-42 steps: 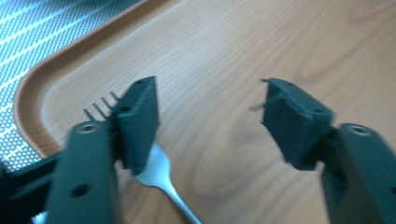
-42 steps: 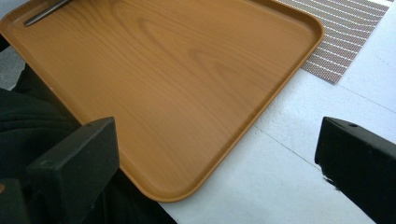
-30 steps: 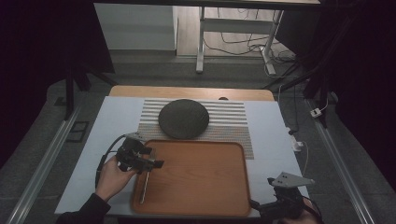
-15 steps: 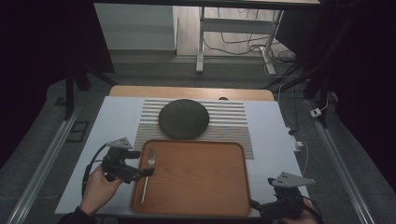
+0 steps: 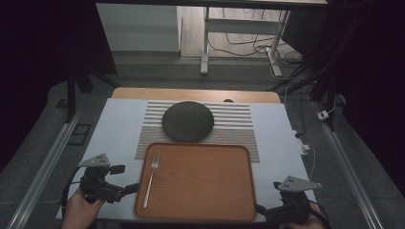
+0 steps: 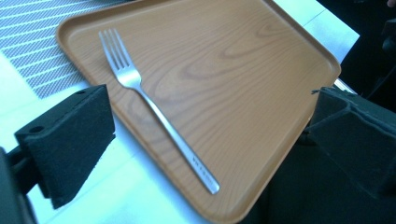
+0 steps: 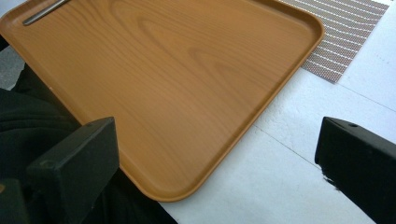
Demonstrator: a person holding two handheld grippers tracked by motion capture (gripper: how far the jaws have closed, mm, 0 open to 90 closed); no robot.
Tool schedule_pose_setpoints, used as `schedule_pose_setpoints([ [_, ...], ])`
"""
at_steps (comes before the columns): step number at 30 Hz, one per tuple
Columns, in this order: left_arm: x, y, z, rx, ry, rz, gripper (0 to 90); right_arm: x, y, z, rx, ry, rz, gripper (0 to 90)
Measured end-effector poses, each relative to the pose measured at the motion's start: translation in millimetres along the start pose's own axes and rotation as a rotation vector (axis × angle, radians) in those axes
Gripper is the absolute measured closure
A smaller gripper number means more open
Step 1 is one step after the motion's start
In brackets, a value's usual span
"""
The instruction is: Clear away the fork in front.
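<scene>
A steel fork (image 5: 151, 179) lies flat along the left side of the wooden tray (image 5: 205, 191), tines toward the far edge. My left gripper (image 5: 125, 181) sits just off the tray's left edge, near the front of the table. In the left gripper view its jaws have just been opening and stand wide, with nothing between them; the fork (image 6: 154, 107) rests free on the tray (image 6: 243, 70) ahead of that gripper (image 6: 210, 121). My right gripper (image 5: 261, 210) waits at the tray's front right corner. In the right gripper view this gripper (image 7: 217, 144) is open, over the tray (image 7: 163, 70) corner.
A dark round plate (image 5: 187, 120) sits on a striped placemat (image 5: 239, 124) just beyond the tray. A white sheet (image 5: 119, 124) covers the tabletop. The fork's handle end (image 7: 44, 11) shows at the far corner in the right gripper view.
The left gripper let go of the fork, which now lies on the tray. It then drew back left and toward the table's front edge. The right gripper stayed put.
</scene>
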State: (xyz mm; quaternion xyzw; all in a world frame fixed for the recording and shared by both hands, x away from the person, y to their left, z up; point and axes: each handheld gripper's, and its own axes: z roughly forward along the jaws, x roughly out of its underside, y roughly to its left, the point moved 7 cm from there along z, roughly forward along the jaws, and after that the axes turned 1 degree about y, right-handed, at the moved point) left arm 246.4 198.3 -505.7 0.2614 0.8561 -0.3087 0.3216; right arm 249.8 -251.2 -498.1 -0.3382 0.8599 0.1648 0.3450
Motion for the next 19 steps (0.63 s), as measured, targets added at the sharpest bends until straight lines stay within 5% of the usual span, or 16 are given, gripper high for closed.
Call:
schedule_pose_setpoints([
  [7, 17.2, 4.1, -10.9, -0.025, -0.003, -0.021, 0.0, 0.3, -0.8, -0.9, 0.000, -0.001, 0.016, 0.0],
  [14, 35.0, 8.2, -15.1, -0.091, 0.063, -0.027, 0.0, 0.3, -0.7, -0.3, 0.002, 0.004, 0.019, 0.0],
  [19, 35.7, 7.6, -14.1, -0.100, 0.081, -0.024, 0.0, 0.5, -0.7, 0.5, -0.001, 0.009, 0.014, 0.0],
])
